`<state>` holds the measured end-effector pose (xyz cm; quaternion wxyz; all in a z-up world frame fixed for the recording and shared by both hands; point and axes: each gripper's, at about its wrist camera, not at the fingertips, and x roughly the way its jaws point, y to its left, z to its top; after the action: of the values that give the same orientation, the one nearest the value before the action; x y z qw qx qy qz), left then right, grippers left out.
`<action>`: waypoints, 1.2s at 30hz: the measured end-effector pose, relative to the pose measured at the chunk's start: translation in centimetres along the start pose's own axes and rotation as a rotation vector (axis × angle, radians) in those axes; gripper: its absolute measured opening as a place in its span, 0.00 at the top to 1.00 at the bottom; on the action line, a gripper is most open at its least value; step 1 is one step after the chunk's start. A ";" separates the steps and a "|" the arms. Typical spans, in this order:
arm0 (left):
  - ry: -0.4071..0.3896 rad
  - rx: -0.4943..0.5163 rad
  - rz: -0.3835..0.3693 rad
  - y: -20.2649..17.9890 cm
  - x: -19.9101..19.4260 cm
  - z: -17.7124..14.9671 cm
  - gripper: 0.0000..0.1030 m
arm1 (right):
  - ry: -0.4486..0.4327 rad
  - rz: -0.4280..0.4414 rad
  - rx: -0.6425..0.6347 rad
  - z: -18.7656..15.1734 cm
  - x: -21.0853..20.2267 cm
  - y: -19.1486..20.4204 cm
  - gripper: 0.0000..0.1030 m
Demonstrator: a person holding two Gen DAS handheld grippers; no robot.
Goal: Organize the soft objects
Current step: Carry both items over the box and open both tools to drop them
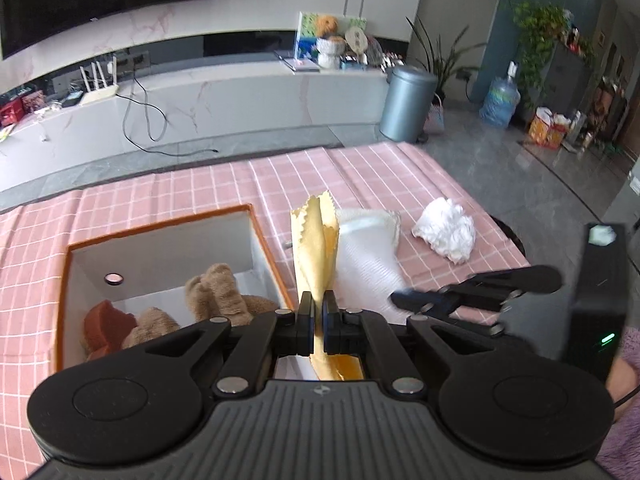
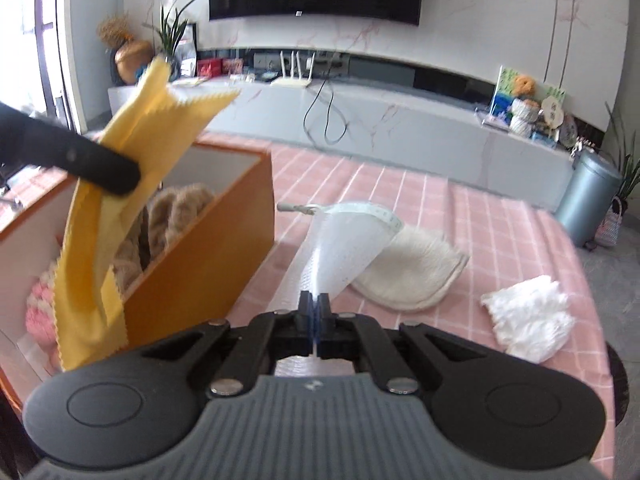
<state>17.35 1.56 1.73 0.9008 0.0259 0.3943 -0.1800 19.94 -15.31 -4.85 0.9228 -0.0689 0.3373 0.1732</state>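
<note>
Your left hand-held gripper (image 1: 318,312) pinches the floppy yellow cloth (image 1: 316,248) mid-length, right hand-held gripper (image 2: 314,306) clamps the limp white mesh (image 2: 340,256) by its tip.

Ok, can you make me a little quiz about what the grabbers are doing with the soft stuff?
1. What colour is the cloth that the left hand-held gripper pinches?
2. True or false: the orange box already holds plush toys.
3. Which thing lies loose on the pink checked tablecloth? A) white fluffy cloth B) red sock C) blue towel

Key
1. Yellow: the yellow cloth, with zigzag edges.
2. True: a brown plush toy sits inside.
3. A: the white fluffy cloth. The right hand-held gripper is shut on the white mesh bag.
</note>
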 end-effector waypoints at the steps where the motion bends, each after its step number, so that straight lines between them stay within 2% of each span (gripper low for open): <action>1: -0.008 -0.005 0.003 0.2 -0.4 -0.1 0.97 | -0.020 -0.002 -0.001 0.5 -0.7 0.1 1.00; 4: -0.032 -0.023 0.013 1.2 -1.7 -0.3 0.97 | -0.078 -0.006 -0.012 2.0 -3.0 0.6 1.00; 9: -0.052 -0.049 0.015 3.1 -2.8 -0.5 0.97 | -0.154 0.042 -0.034 4.8 -5.5 2.6 1.00; 15: -0.074 -0.078 0.002 7.1 -3.3 -0.2 0.97 | -0.161 0.117 -0.071 7.8 -5.1 6.1 1.00; 19: -0.084 -0.096 0.025 9.9 -2.9 0.3 0.97 | -0.116 0.151 -0.088 9.2 -2.9 8.4 1.00; 24: -0.040 -0.155 0.020 13.1 -1.0 0.1 0.97 | -0.042 0.218 -0.084 9.9 0.6 10.8 1.00; 29: 0.017 -0.201 0.020 15.4 1.6 -1.2 0.97 | 0.033 0.225 -0.114 9.9 4.8 12.8 1.00; 36: 0.083 -0.208 0.039 16.2 4.7 -2.4 0.96 | 0.115 0.175 -0.168 9.3 9.3 13.9 1.00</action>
<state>24.22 15.68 -4.86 0.8849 -0.0527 0.4471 -0.1193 27.03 2.45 -3.85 0.8743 -0.1261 0.3784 0.2766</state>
